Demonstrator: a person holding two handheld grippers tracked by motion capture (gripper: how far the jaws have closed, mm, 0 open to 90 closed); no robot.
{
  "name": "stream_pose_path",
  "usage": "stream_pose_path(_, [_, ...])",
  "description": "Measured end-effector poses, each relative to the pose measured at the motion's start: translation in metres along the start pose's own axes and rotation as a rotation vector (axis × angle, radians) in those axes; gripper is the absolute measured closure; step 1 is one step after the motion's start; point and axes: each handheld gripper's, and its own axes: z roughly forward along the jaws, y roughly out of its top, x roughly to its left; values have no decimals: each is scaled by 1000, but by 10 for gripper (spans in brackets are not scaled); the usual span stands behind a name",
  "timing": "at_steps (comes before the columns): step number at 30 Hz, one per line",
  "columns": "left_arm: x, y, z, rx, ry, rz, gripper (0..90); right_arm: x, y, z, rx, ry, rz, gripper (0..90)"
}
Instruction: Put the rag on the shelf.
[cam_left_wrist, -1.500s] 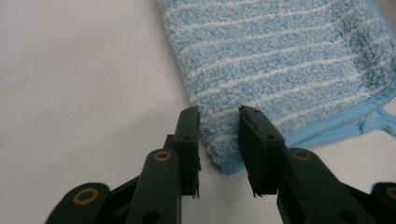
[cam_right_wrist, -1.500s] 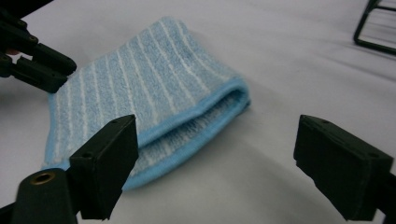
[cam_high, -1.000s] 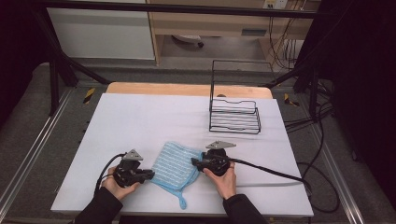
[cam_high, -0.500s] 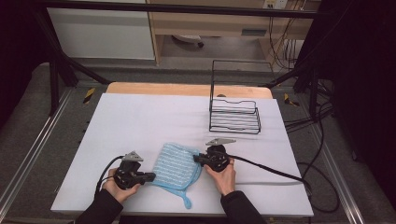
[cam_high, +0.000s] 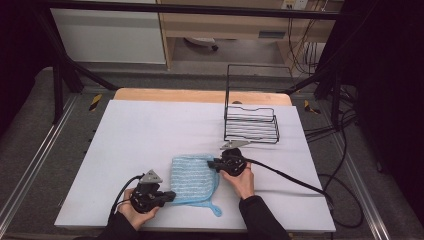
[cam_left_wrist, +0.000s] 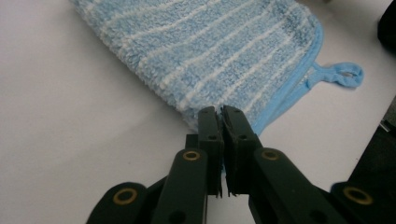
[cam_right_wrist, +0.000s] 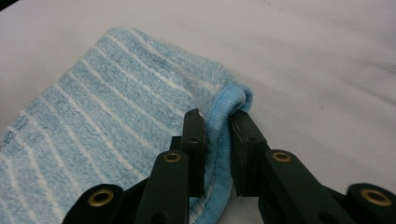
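left hand-held gripper (cam_high: 170, 196): clenched on near-left corner of the striped blue washcloth (cam_high: 194, 177) | right hand-held gripper (cam_high: 212, 163): jaws pinching the washcloth's far-right hemmed edge | washcloth: flat on white table (cam_high: 150, 130), hanging loop (cam_high: 216, 210) at near side | wire rack (cam_high: 251, 122): behind right hand-held gripper

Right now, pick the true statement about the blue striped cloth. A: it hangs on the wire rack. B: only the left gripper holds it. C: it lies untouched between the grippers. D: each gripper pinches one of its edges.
D: the left gripper is shut on the cloth at its near edge, and the right gripper clamps the cloth's trimmed edge between its jaws.
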Motion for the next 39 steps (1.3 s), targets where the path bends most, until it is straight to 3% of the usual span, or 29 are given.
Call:
stream_pose_path(4, [7,3,-8,-30,12,18,764,1,1,-5,-20,-36,-11,623])
stream_pose_path(6, [8,4,-11,-43,19,25,663,1,2,-8,-31,-44,-18,589])
stream_pose_path(7, [12,7,-15,-64,38,43,618,2,5,-16,-51,-43,-23,503])
stream_pose_path(10, [18,12,-19,-64,69,73,460,4,8,-27,-66,-35,-35,372])
stream_pose_path(14, [25,15,-20,-70,66,67,344,6,8,-38,-71,-39,-61,203])
stream_pose_path(18, [37,23,-23,-74,63,54,230,2,3,-49,-79,-29,-51,111])
stream_pose_path(23, [45,29,-23,-78,77,53,147,-4,-5,-61,-66,-24,-42,57])
stream_pose_path(28, [53,41,-24,-86,79,69,105,-8,-15,-71,-68,-27,-37,33])
stream_pose_path(33, [56,54,-20,-96,79,59,97,-12,-27,-80,-70,-34,-24,25])
stream_pose_path(36, [59,66,-11,-90,119,74,92,-14,-34,-84,-72,-39,-18,24])
stream_pose_path(39, [63,74,-3,-89,145,59,115,-16,-39,-86,-68,-45,-2,25])
